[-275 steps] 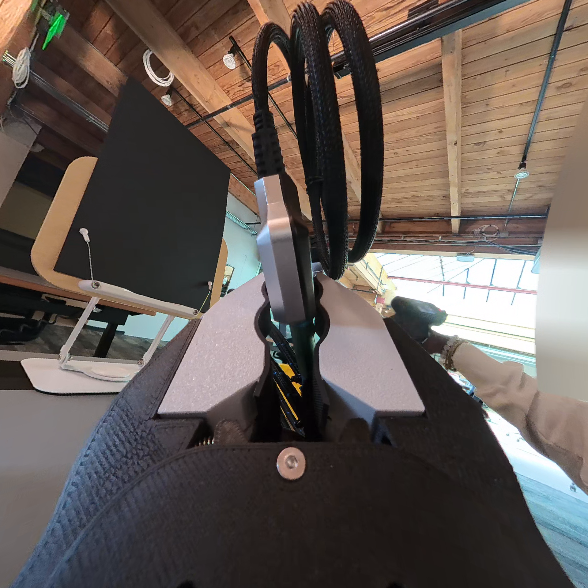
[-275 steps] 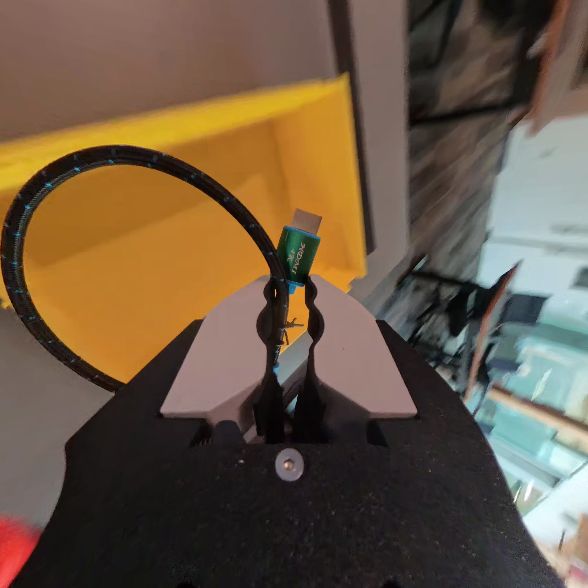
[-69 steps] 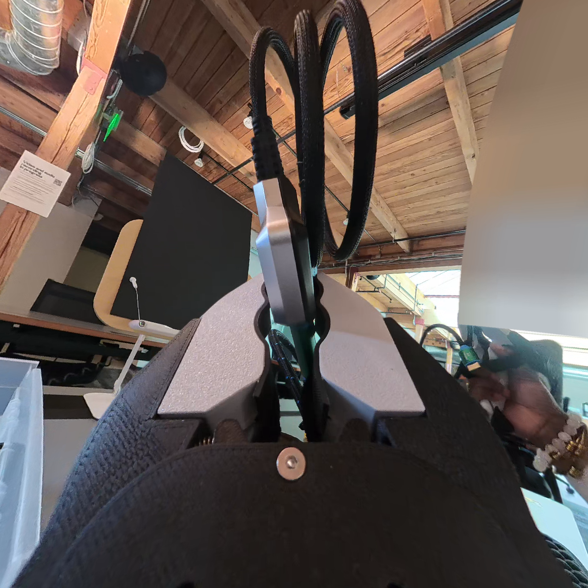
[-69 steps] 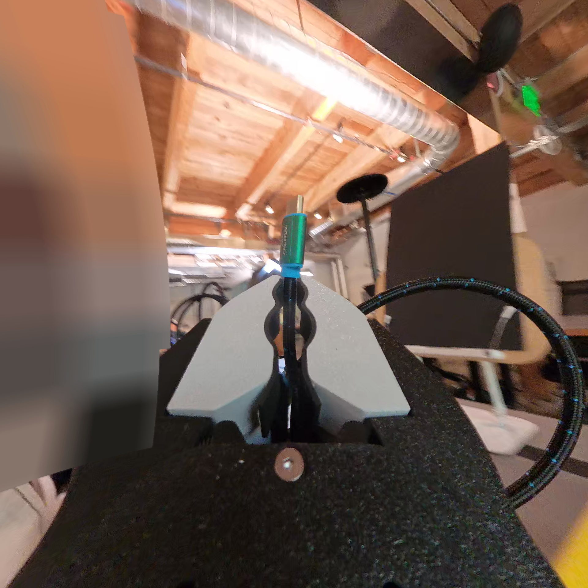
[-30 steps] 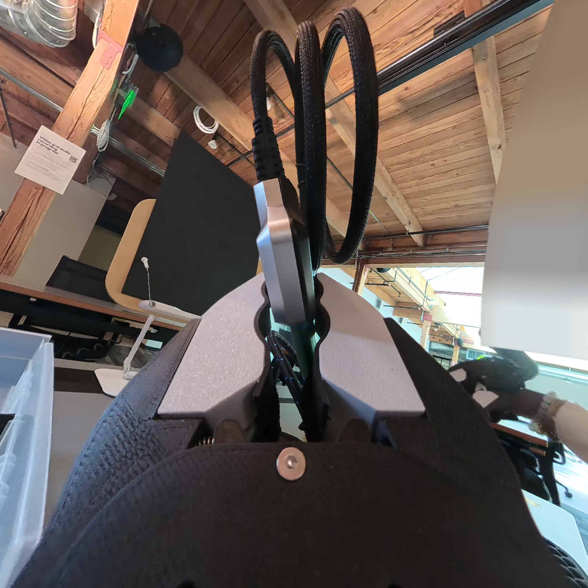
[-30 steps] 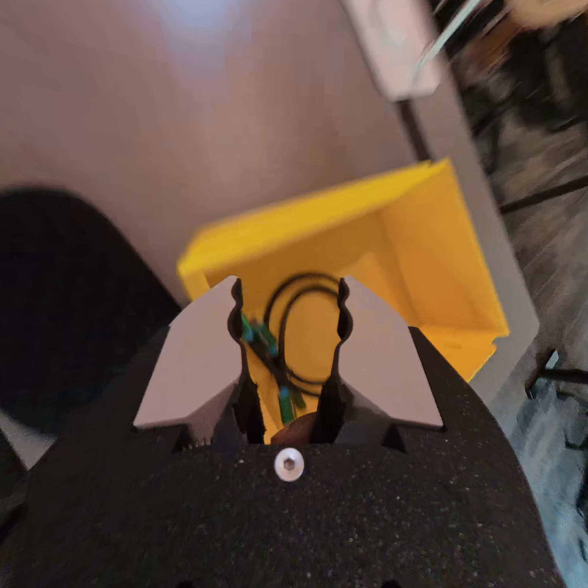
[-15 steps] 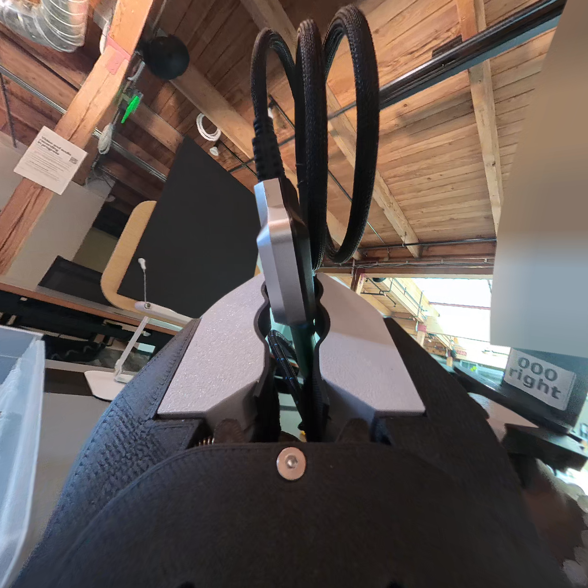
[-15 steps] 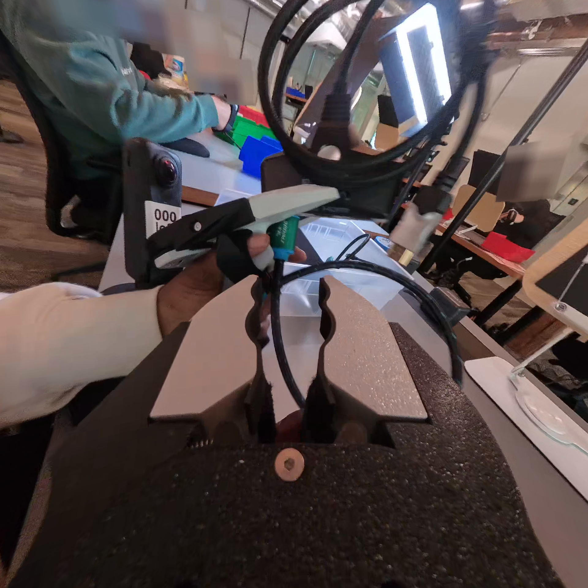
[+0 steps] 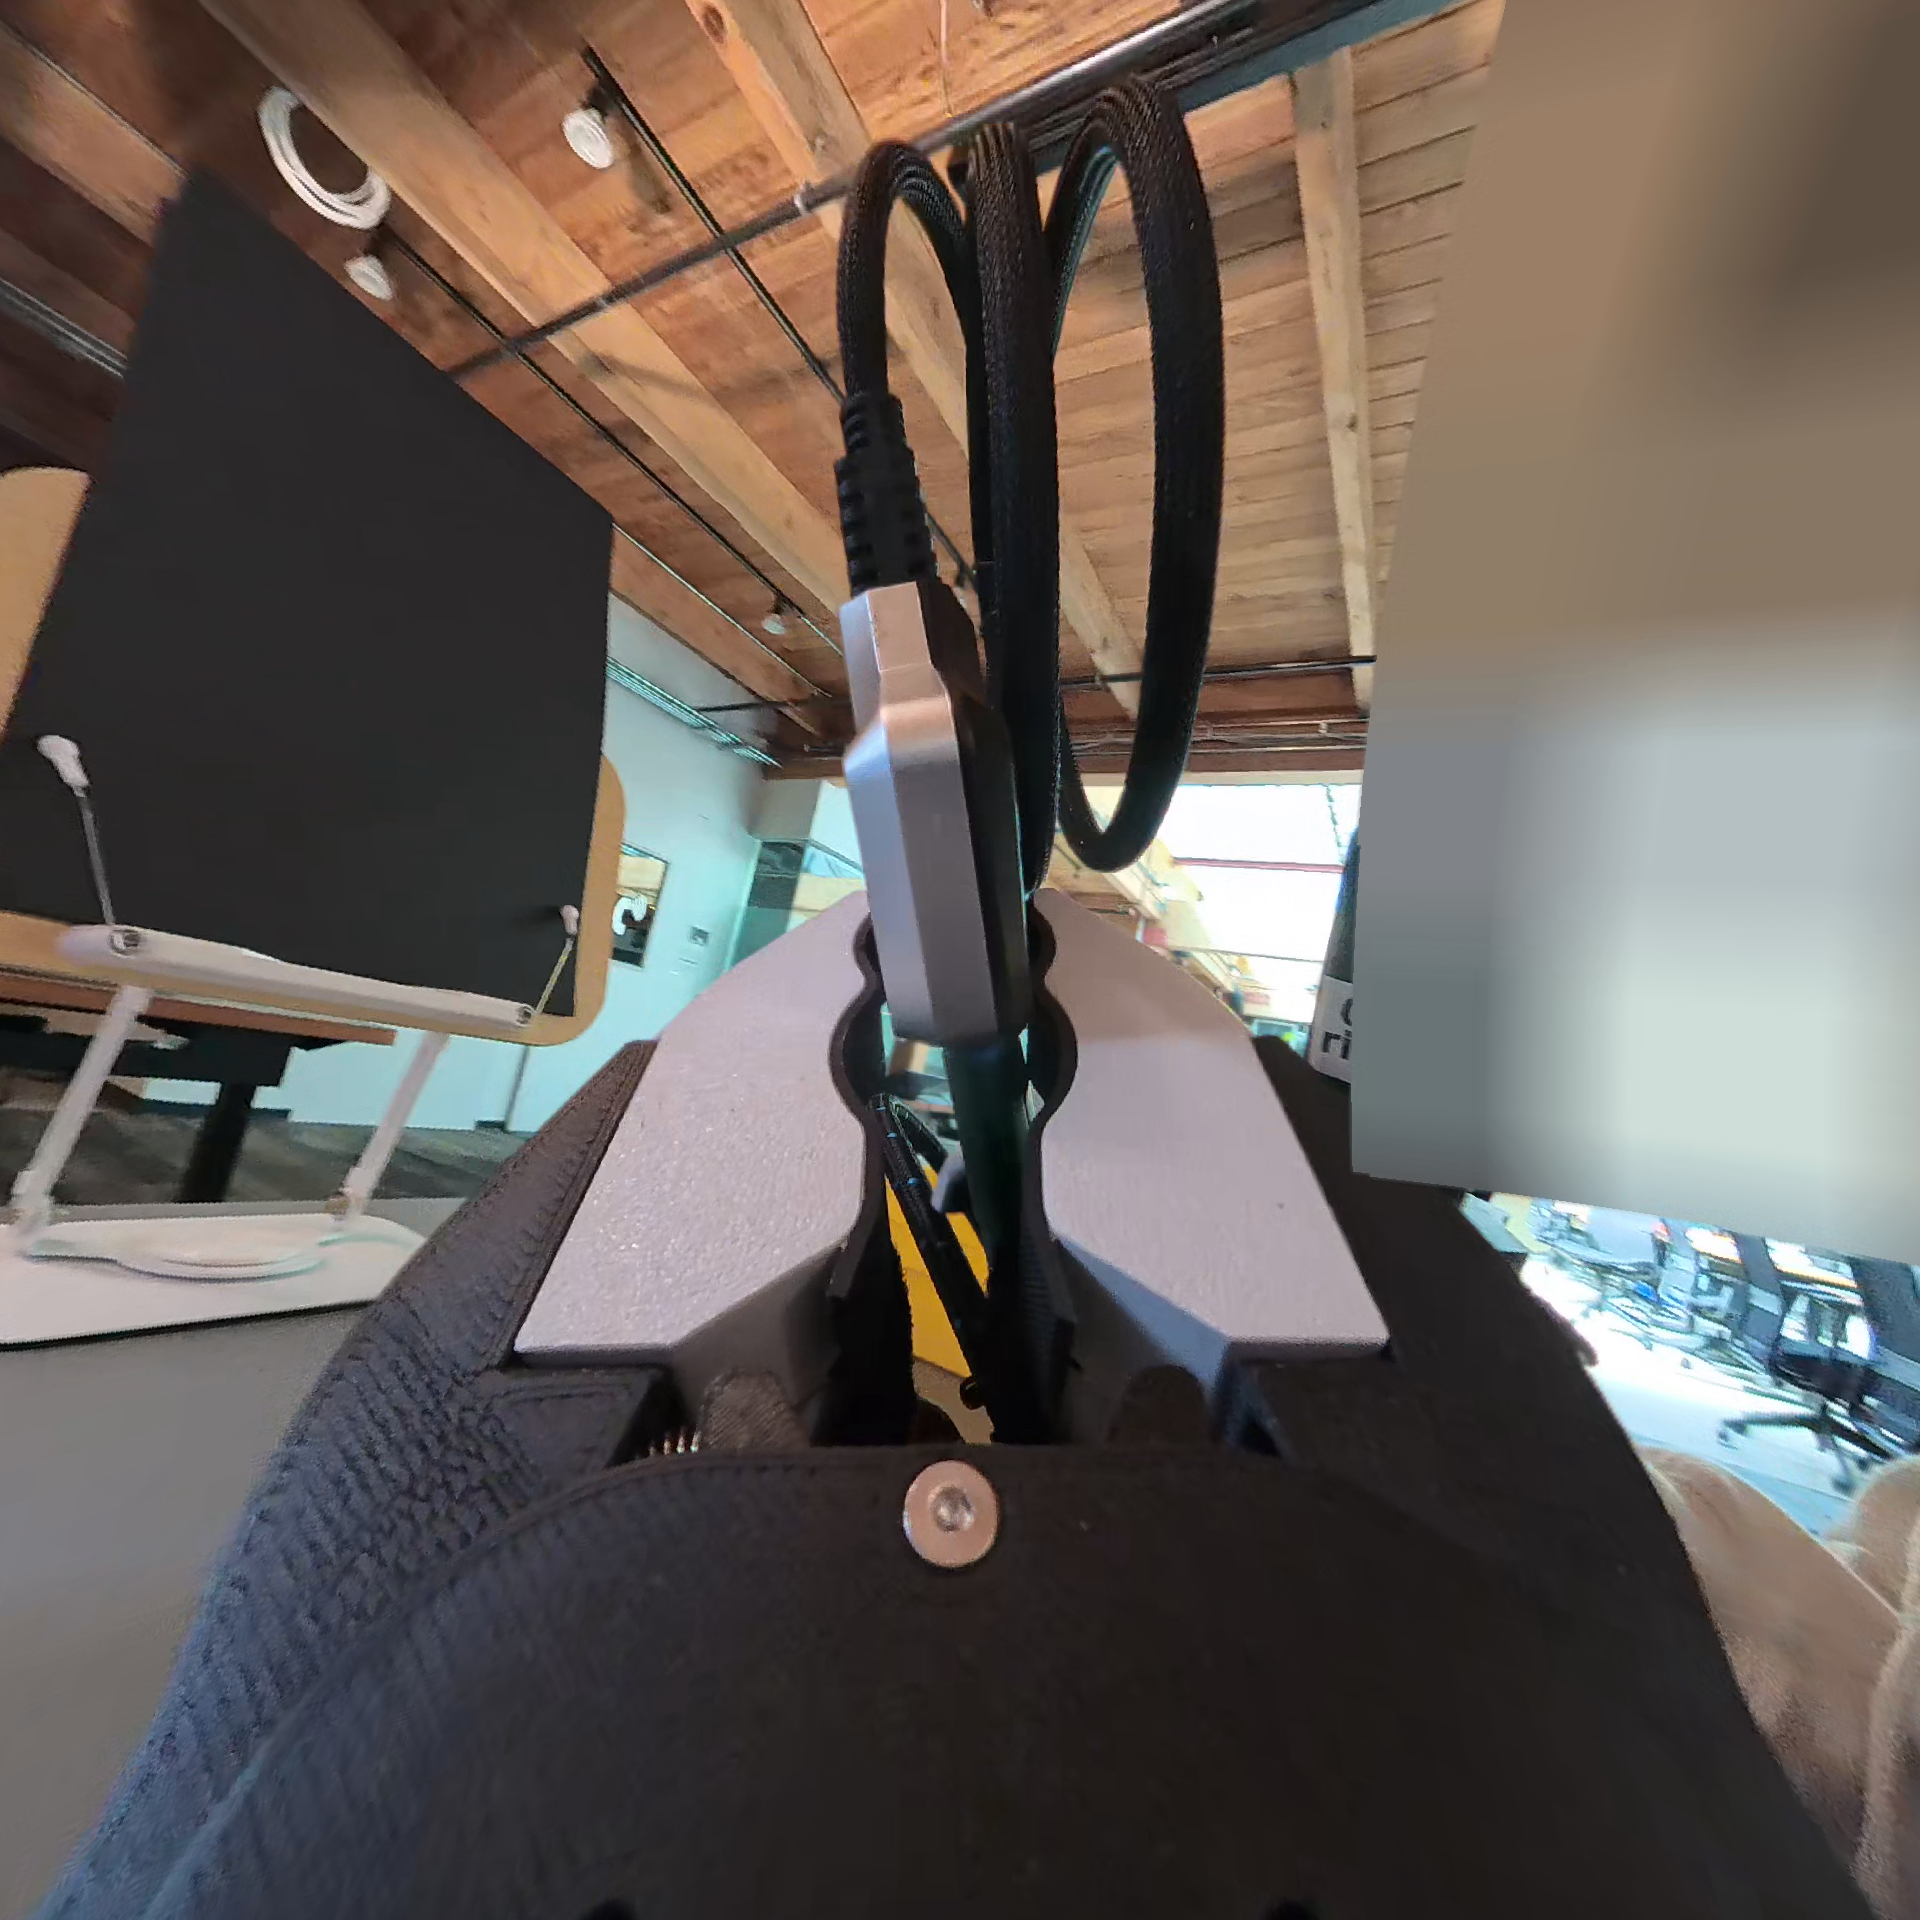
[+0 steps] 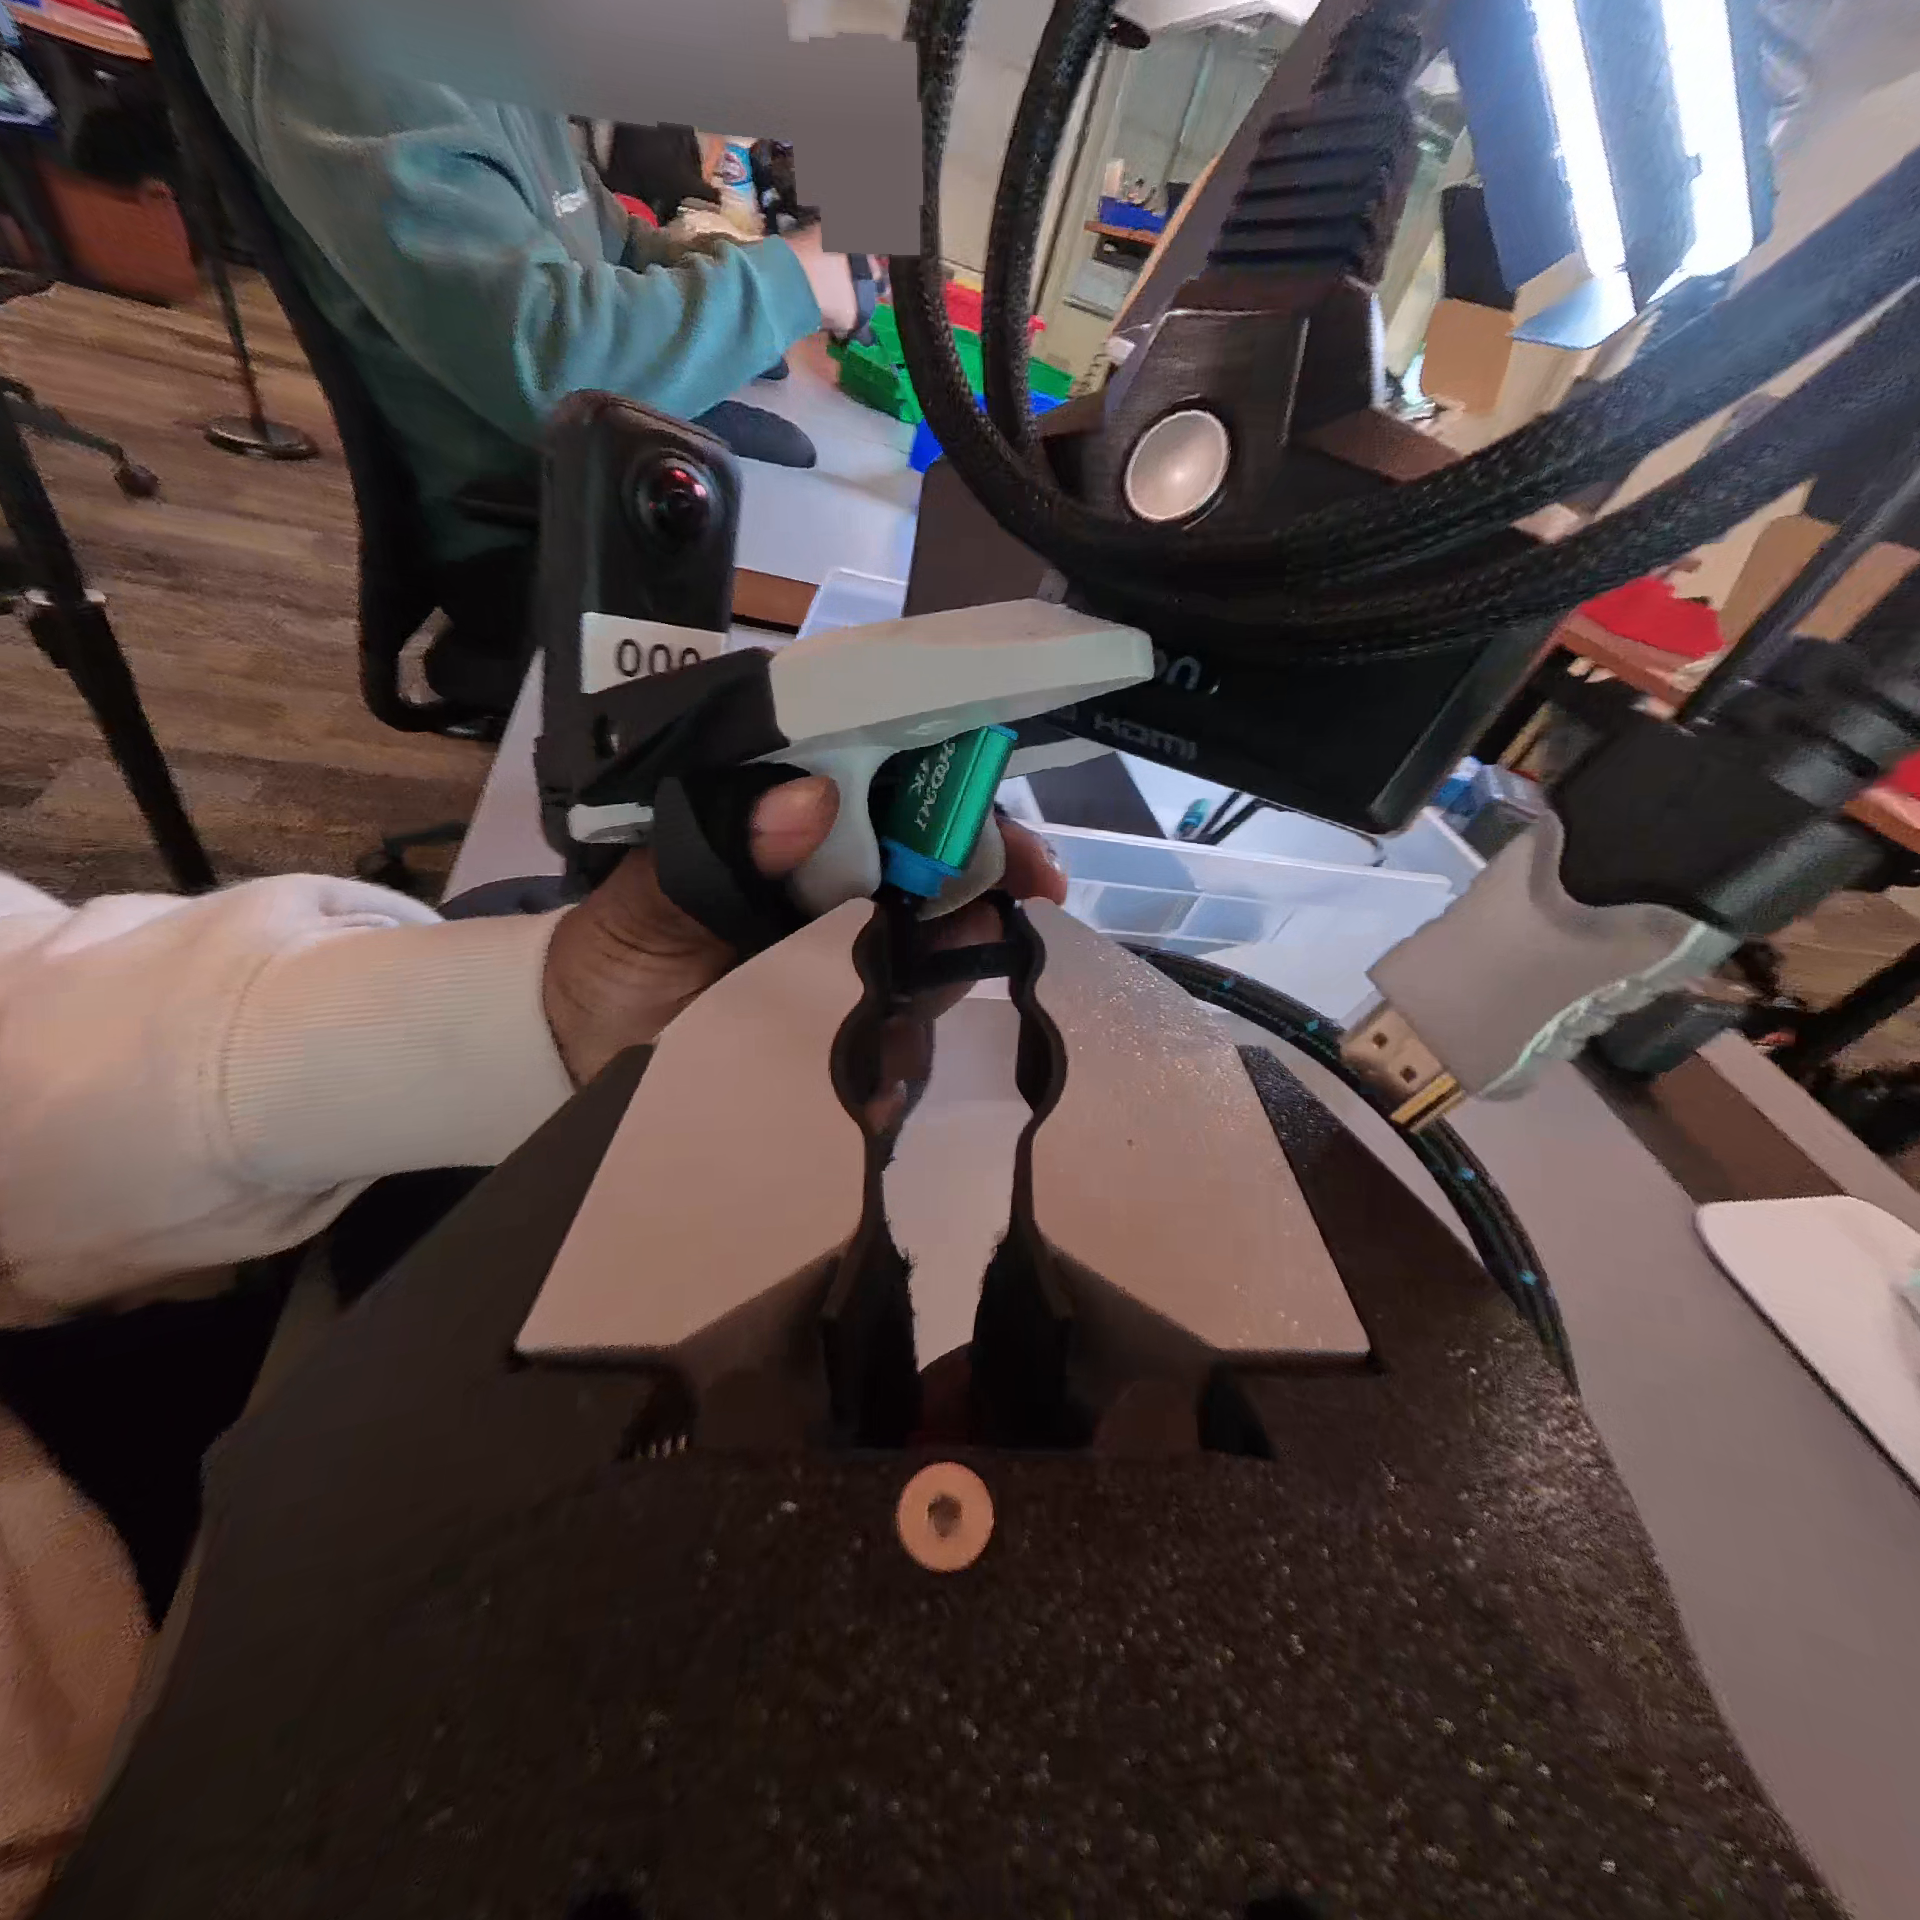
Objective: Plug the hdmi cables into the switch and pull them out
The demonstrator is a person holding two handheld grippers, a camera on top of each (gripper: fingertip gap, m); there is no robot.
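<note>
My left gripper point(image 9: 951, 935) is shut on the flat silver-and-black HDMI switch point(image 9: 914, 831) and holds it upright, with its black braided cable point(image 9: 1132, 520) looped above. In the right wrist view a hand point(image 10: 644, 935) holds that gripper, whose upper finger point(image 10: 935, 665) lies on the switch point(image 10: 1247, 707). A green HDMI plug point(image 10: 940, 795) sits at the switch's lower edge. My right gripper point(image 10: 945, 925) is just below the plug, jaws partly apart around its thin cable. A silver HDMI plug point(image 10: 1475, 1008) hangs free at the right.
A person in a teal top point(image 10: 468, 260) sits behind the grey table point(image 10: 1714, 1558). A clear plastic organiser point(image 10: 1226, 894) and a white stand base point(image 10: 1818, 1299) are on it. A black board on a white stand point(image 9: 291, 571) is at the left.
My right gripper opened over the yellow bin, swung to face the left gripper, and now sits closer under the green plug. The left gripper keeps the switch and has turned slightly.
</note>
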